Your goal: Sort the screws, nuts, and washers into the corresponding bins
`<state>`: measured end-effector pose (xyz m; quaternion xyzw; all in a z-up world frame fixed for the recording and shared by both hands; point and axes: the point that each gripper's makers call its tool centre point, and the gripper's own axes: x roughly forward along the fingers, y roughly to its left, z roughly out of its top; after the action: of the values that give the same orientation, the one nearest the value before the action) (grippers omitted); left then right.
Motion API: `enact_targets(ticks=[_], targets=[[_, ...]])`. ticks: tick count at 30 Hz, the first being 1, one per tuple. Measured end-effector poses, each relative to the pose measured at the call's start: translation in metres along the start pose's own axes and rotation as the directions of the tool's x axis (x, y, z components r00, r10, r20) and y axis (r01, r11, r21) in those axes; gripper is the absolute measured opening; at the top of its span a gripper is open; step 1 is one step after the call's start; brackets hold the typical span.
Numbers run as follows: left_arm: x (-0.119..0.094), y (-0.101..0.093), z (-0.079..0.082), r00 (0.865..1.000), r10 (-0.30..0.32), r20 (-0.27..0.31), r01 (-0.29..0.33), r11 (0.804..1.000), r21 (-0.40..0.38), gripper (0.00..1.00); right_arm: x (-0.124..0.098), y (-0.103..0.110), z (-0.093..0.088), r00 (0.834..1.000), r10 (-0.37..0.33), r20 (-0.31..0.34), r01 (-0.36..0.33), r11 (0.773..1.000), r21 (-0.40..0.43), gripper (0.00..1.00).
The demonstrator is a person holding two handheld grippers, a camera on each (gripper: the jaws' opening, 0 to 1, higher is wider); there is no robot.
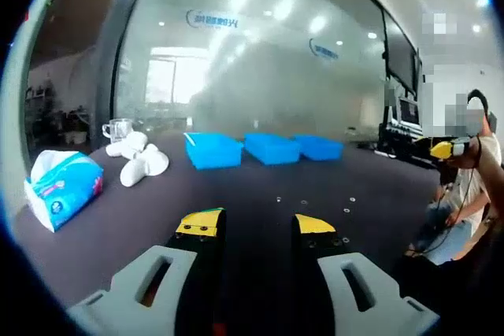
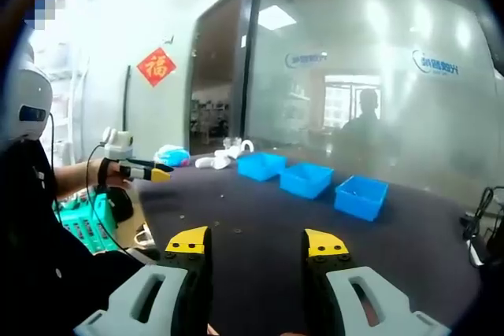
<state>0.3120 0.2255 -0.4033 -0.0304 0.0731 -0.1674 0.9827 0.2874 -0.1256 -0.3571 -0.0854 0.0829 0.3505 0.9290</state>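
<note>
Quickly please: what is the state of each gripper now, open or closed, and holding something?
Left gripper: open, nothing between the jaws, above the dark table.
Right gripper: open, holding nothing.

My left claw [image 1: 257,228] has black jaws capped with yellow tips, small screws in each cap, on pale grey slotted mounts. My right claw [image 2: 257,245] matches: black jaws, yellow screwed tips, the same grey slotted mounts behind them.

I'm working in an office: frosted glass wall [image 1: 260,76] carrying company logos [image 1: 211,20], monitors [image 1: 399,57], ceiling lights, and a dark desk [image 1: 260,202].
</note>
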Motion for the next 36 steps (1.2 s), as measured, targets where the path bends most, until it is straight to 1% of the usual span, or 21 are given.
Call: enact_targets(ticks=[5, 8, 11, 19, 24, 28, 32, 36], targets=[[-0.012, -0.003, 0.002, 1.000, -0.002, 0.019, 0.002, 1.000, -0.006, 0.29, 0.003, 0.005, -0.002, 1.000, 0.022, -0.018, -0.023, 1.000, -0.011, 0.42], [-0.016, -0.007, 0.002, 1.000, -0.014, 0.020, 0.014, 1.000, -0.008, 0.29, 0.006, 0.008, 0.000, 0.999, 0.044, -0.023, -0.045, 0.999, -0.014, 0.42], [-0.018, -0.010, 0.000, 1.000, -0.024, 0.018, 0.024, 1.000, -0.012, 0.29, 0.008, 0.011, -0.001, 0.996, 0.075, -0.044, -0.076, 0.997, -0.023, 0.42], [-0.027, -0.010, 0.002, 0.999, -0.022, 0.027, 0.022, 1.000, -0.010, 0.29, 0.014, 0.024, 0.002, 0.988, 0.128, -0.084, -0.135, 0.988, -0.077, 0.42], [-0.033, -0.012, 0.002, 1.000, -0.021, 0.019, 0.021, 1.000, 0.008, 0.29, 0.017, 0.029, 0.002, 0.984, 0.150, -0.101, -0.160, 0.983, -0.096, 0.42], [-0.036, -0.015, 0.001, 1.000, -0.025, 0.012, 0.025, 0.999, 0.025, 0.29, 0.019, 0.032, -0.001, 0.980, 0.149, -0.129, -0.162, 0.982, -0.101, 0.42], [-0.038, -0.013, -0.001, 1.000, -0.019, 0.011, 0.018, 1.000, 0.019, 0.29, 0.020, 0.030, -0.007, 0.981, 0.108, -0.162, -0.125, 0.987, -0.098, 0.42], [-0.039, -0.014, -0.002, 1.000, -0.018, 0.011, 0.018, 1.000, 0.013, 0.29, 0.018, 0.038, -0.008, 0.982, 0.112, -0.149, -0.123, 0.990, -0.072, 0.42]])
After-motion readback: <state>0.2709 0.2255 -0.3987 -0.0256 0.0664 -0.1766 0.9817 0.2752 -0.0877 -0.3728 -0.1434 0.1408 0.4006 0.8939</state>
